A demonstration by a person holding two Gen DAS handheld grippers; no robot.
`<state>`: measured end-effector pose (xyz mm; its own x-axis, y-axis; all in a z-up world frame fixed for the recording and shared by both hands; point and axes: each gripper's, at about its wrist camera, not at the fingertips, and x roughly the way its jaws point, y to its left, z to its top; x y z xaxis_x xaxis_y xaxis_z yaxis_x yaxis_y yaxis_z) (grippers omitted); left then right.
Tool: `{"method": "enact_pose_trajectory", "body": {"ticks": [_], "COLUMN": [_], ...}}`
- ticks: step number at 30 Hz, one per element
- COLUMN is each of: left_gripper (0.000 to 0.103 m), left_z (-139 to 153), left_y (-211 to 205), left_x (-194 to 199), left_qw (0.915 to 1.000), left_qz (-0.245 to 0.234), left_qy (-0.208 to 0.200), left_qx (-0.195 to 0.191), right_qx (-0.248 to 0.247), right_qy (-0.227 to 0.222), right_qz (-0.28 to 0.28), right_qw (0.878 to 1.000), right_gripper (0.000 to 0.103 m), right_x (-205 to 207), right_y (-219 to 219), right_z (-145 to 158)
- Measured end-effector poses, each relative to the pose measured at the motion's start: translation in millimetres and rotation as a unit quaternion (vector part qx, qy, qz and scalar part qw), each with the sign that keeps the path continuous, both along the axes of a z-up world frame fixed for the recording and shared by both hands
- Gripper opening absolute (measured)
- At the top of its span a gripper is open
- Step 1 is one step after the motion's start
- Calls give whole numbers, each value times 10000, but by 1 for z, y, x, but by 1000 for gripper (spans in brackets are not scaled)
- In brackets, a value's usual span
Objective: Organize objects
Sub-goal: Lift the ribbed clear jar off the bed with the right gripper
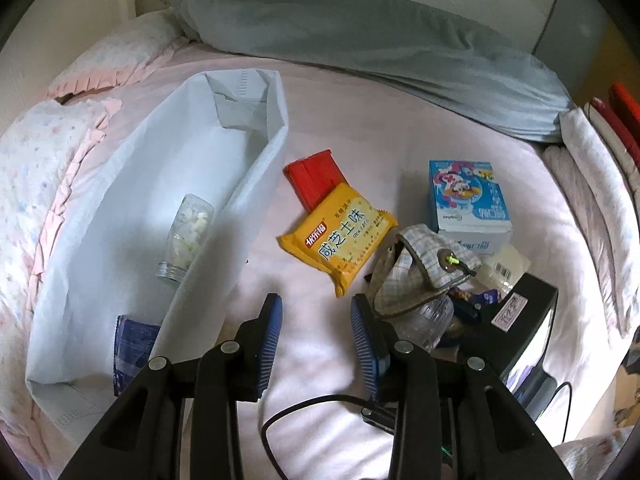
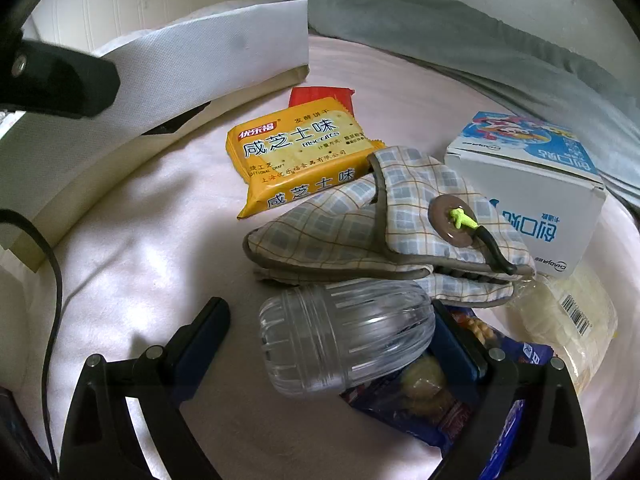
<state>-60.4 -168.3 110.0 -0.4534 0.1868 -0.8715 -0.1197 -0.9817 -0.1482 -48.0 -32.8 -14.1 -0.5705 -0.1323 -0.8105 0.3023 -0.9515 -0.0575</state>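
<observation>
A clear ribbed jar [image 2: 344,340] lies on its side on the pink bed sheet, between the fingers of my right gripper [image 2: 328,312]. Those jaws stand wide; the left pad is clear of the jar. The jar rests on a blue snack packet [image 2: 420,408], just in front of a plaid pouch [image 2: 360,228]. My left gripper [image 1: 316,332] hangs open over bare sheet with nothing between its blue pads. It is beside a white fabric bin [image 1: 256,184] that holds a clear bottle [image 1: 188,236] and a blue packet [image 1: 132,344].
A yellow biscuit pack [image 1: 340,236] overlaps a red pack [image 1: 314,176] near the bin. Behind the pouch stands a blue-and-white box [image 1: 468,204], and a pale barcoded packet [image 2: 568,320] lies at the right. A grey pillow [image 1: 360,32] lines the far side.
</observation>
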Motion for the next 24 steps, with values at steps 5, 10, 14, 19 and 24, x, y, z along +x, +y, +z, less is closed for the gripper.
{"method": "enact_pose_trajectory", "body": {"ticks": [5, 10, 14, 19, 24], "left_gripper": [34, 34, 34, 34, 34], "left_z": [3, 11, 6, 5, 7], "left_y": [-3, -4, -2, -2, -1], "left_x": [-3, -5, -6, -2, 0], "left_qw": [10000, 9997, 9998, 9998, 9997], "left_qz": [86, 140, 99, 77, 72], "left_qy": [15, 204, 146, 126, 178], "left_qx": [37, -24, -110, -150, -170], "right_qx": [5, 6, 9, 13, 15], "right_qy": [1, 2, 2, 3, 3], "right_qz": [-3, -10, -14, -18, -25], "right_qw": [10000, 10000, 10000, 10000, 10000], "right_gripper": [96, 96, 96, 96, 96], "right_x": [-1, -2, -3, -3, -4], "right_y": [-1, -2, -3, -3, -3], "right_z": [0, -1, -1, -1, -1]}}
